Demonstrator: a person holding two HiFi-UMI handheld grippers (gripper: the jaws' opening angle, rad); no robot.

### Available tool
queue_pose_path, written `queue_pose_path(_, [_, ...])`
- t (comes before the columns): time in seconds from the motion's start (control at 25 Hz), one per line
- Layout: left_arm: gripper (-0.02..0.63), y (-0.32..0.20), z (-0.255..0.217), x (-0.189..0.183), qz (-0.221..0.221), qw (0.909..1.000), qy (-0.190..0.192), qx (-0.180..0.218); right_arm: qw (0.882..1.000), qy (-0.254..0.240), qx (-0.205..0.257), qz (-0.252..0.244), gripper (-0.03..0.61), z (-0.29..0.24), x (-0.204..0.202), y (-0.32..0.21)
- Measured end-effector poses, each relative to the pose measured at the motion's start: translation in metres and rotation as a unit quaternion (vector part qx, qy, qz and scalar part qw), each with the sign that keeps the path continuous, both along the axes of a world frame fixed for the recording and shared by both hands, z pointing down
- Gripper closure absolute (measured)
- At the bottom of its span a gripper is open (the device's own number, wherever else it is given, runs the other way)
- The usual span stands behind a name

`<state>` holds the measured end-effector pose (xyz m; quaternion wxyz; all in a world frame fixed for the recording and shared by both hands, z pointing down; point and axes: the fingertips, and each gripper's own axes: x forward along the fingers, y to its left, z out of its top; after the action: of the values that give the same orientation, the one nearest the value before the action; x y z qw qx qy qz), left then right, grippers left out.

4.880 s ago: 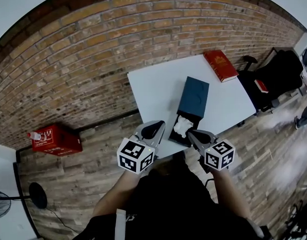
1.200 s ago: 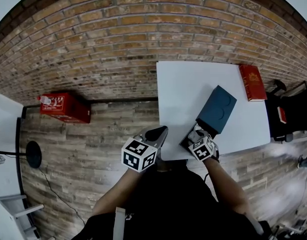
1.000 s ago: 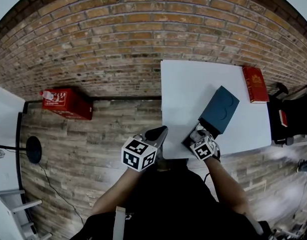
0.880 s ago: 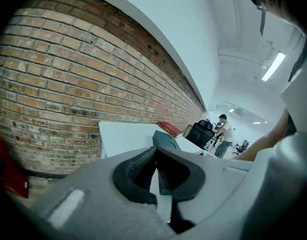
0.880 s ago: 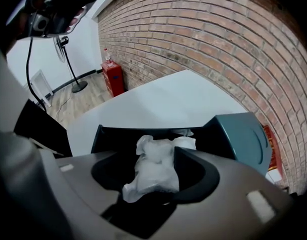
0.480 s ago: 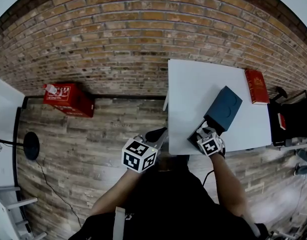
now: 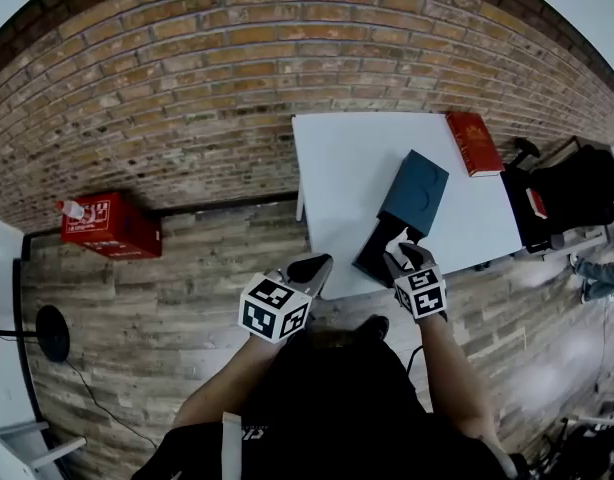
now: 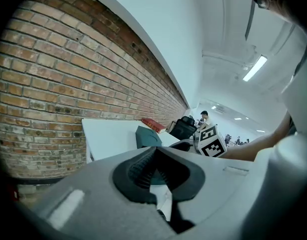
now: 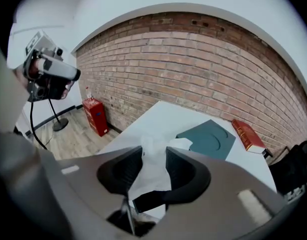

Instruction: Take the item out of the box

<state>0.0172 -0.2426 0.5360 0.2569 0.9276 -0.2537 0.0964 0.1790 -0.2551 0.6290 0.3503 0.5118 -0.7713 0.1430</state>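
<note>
The dark box (image 7: 371,258) lies open at the near edge of the white table (image 7: 337,158), with its teal lid (image 7: 415,190) resting just behind it. My right gripper (image 7: 406,257) hangs above the box's near end. Its jaws have just been closing and now pinch crumpled white wrapping paper (image 9: 151,173), which in the right gripper view (image 9: 154,159) hangs between the pads, with the teal lid (image 9: 208,140) beyond. My left gripper (image 7: 306,267) sits left of the box at the table's corner, shut and holding nothing. Its tips (image 8: 156,153) meet in the left gripper view.
A red book (image 7: 473,142) lies at the table's far right corner. A brick wall runs behind the table. A red crate (image 7: 105,225) stands on the wooden floor to the left. A dark chair (image 7: 567,178) with bags stands to the right of the table.
My right gripper has lifted up from inside the box with the white paper pinched in it. The left gripper has shifted slightly. The head view has swung, so the table sits further left.
</note>
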Motion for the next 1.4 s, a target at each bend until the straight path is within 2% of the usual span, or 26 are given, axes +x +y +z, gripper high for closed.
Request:
queue_pose_path(0.24, [0.611,0.003,-0.022,0.047,0.020,0.9996,0.002,0.019,0.998,-0.050,0.038,0.020,0.433,-0.039,0.027,0.015])
queue_pose_path(0.44, [0.611,0.003,-0.039,0.102,0.021,0.9994,0.018,0.023,0.993,-0.095,0.056,0.035,0.434,-0.061,0.059,0.037])
queue_pose_path(0.72, [0.611,0.011,-0.056,0.163,0.032,0.9984,0.001,0.047,0.986,-0.133,0.077,0.065,0.434,-0.080,0.117,0.069])
queue_pose_path(0.88, [0.611,0.016,-0.064,0.190,0.035,0.9975,-0.008,0.062,0.983,-0.149,0.092,0.063,0.434,-0.095,0.142,0.080])
queue_pose_path(1.08, [0.611,0.017,-0.083,0.211,0.036,0.9942,-0.022,0.099,0.974,-0.184,0.117,0.058,0.436,-0.119,0.158,0.085])
queue_pose_path(1.4, [0.611,0.002,-0.109,0.215,0.028,0.9915,-0.019,0.126,0.960,-0.220,0.166,0.045,0.442,-0.171,0.171,0.080])
